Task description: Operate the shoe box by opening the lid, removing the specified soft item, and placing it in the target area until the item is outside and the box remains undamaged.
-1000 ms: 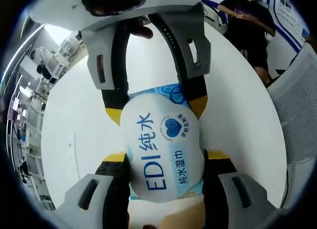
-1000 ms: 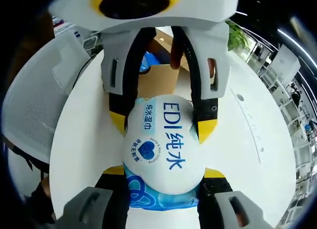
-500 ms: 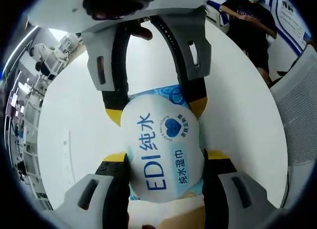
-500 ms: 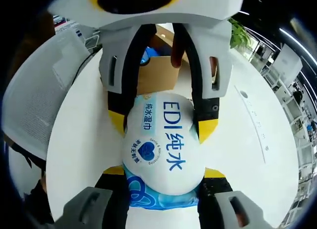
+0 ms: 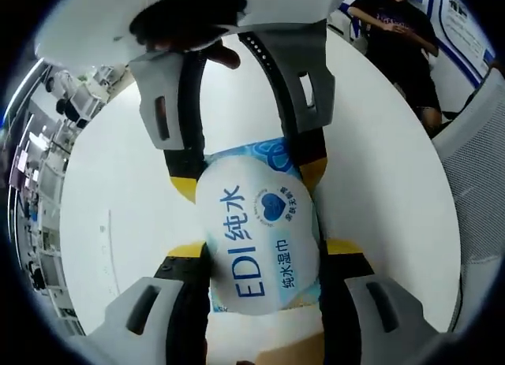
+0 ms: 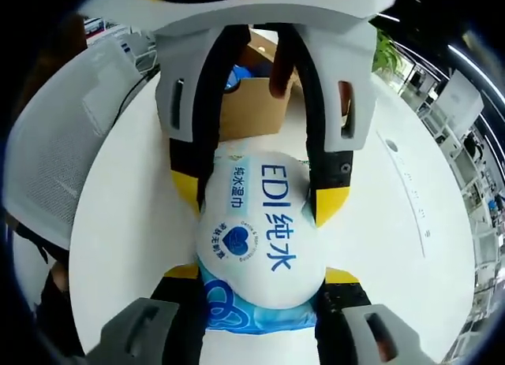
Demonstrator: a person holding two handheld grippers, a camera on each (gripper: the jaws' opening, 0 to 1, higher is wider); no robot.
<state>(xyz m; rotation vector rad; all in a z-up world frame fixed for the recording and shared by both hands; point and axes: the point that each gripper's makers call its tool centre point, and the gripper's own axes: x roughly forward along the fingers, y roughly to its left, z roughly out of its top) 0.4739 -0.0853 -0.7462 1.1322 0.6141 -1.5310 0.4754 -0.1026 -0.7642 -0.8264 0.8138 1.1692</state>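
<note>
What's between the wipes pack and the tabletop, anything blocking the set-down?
Nothing visible. The soft white-and-blue wet-wipes pack is clamped between both tongs, left and right, over bare round white table. The brown cardboard shoe box sits farther back behind the left tongs, off the drop spot.

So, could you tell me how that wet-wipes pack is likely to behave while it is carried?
The wipes pack bulges between both sets of tongs, left tongs and right tongs, so it probably squashes rather than stays stiff. Its glossy film looks slippery. Held from two ends, it likely won't sag much.
</note>
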